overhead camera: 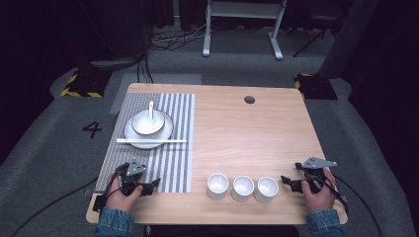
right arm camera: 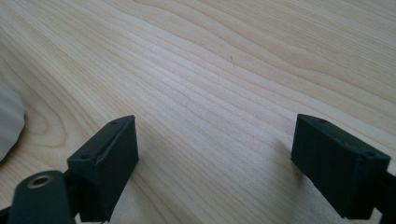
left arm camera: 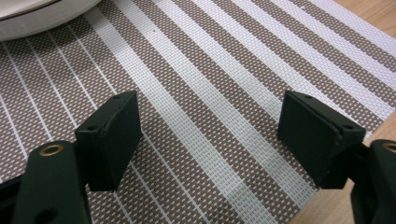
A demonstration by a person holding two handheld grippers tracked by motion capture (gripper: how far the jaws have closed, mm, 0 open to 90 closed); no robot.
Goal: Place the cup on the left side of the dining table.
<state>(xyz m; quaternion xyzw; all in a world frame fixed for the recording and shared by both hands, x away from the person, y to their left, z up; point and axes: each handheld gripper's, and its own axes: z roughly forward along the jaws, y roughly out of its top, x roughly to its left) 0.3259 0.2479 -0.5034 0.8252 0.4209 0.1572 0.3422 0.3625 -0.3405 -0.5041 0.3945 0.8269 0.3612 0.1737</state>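
Dark studio floor with cables surrounds a wooden table [overhead camera: 257,133], and on its left side lies a striped mat [overhead camera: 173,163] carrying a plate [overhead camera: 132,134] with a bowl [overhead camera: 143,126] in it, a spoon [overhead camera: 150,109] resting in the bowl and chopsticks [overhead camera: 153,141] laid across the plate's near edge. That setting looks finished. Three white cups [overhead camera: 241,187] stand in a row on bare wood near the front edge, just right of the mat, and none of them is held or touched, so whatever is to be done with them seems not yet begun. The left gripper [overhead camera: 150,185] rests low over the mat's near corner, its jaws spread wide with nothing but woven stripes between them in the left gripper view. The right gripper [overhead camera: 286,180] sits just beside the rightmost cup, pointing toward it, jaws likewise parted over empty wood; a pale rounded edge at the left of the right gripper view is probably that cup. Judging by this, the cups are the remaining work.
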